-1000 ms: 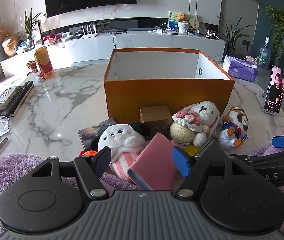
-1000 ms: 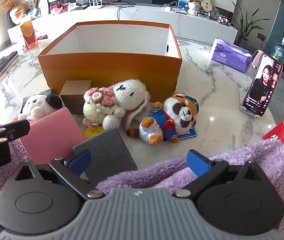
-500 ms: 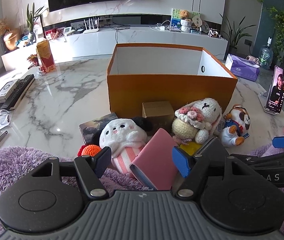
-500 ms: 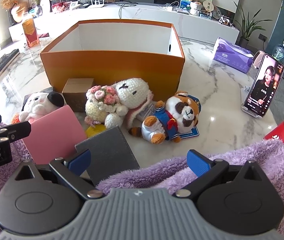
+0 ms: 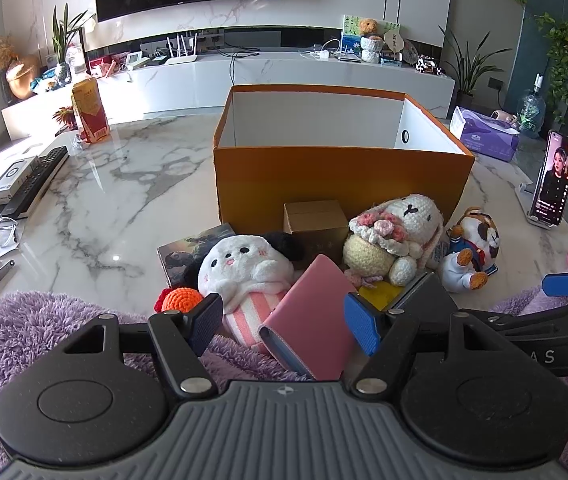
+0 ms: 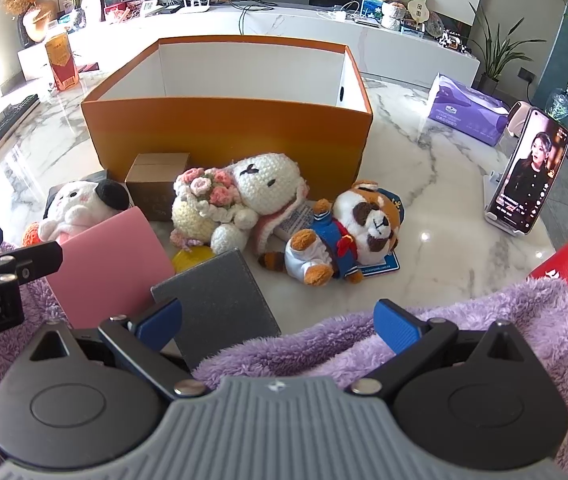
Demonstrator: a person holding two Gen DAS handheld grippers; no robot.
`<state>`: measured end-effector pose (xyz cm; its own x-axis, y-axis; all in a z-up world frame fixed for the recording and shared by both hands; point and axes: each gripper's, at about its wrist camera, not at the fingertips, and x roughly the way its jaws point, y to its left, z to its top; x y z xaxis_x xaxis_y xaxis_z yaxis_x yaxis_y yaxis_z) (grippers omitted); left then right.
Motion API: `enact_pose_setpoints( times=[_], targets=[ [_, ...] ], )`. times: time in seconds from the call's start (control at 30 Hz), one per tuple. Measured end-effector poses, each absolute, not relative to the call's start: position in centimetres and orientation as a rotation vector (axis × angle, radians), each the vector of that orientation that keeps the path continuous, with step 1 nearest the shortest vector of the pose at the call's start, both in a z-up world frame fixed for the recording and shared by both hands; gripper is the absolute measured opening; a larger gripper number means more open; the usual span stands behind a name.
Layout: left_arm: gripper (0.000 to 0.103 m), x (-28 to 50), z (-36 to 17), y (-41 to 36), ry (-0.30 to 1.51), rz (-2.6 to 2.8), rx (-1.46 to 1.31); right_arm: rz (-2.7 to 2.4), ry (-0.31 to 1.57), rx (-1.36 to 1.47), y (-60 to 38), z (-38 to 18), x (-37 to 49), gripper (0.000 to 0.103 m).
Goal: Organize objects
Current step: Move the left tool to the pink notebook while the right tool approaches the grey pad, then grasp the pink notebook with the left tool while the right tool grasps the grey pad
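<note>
An open orange box (image 5: 335, 176) (image 6: 228, 132) stands on the marble table, its inside white and bare. In front of it lie a white panda plush (image 5: 248, 268) (image 6: 80, 206), a pink notebook (image 5: 315, 324) (image 6: 112, 264), a small brown carton (image 5: 313, 220) (image 6: 156, 176), a crochet rabbit with flowers (image 5: 395, 236) (image 6: 244, 196), a sailor raccoon plush (image 5: 469, 252) (image 6: 347, 236) and a dark grey box (image 6: 216, 300). My left gripper (image 5: 284, 320) is open above the pink notebook and holds nothing. My right gripper (image 6: 278, 320) is open over the grey box and purple blanket (image 6: 423, 332).
A phone on a stand (image 5: 551, 184) (image 6: 527, 176) and a red cup (image 6: 567, 264) are at the right. A purple tissue pack (image 6: 467, 114) lies behind. Remotes (image 5: 32, 184) and glasses (image 5: 0, 230) lie at the left, a red carton (image 5: 90, 110) farther back.
Both grippers have drawn back and risen slightly, so the box and toys sit a little farther away. Both stay open. No object has moved.
</note>
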<state>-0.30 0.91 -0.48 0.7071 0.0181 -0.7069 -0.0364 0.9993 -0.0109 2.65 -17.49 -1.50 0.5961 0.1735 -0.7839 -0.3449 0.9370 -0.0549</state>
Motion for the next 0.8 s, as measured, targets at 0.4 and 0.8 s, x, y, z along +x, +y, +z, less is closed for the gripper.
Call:
enact_pose_setpoints(
  times=[0.4,0.8],
  targets=[
    [0.071,0.2,-0.5,0.8,0.792,-0.015,-0.045,0.315,0.886,-0.192,-17.6,-1.6,2.8,0.102],
    [0.055,2.1,-1.2,1.1,0.874,-0.086,-0.002,0.374,0.948,-0.149,-17.5,-2.7,4.2,0.077]
  ],
)
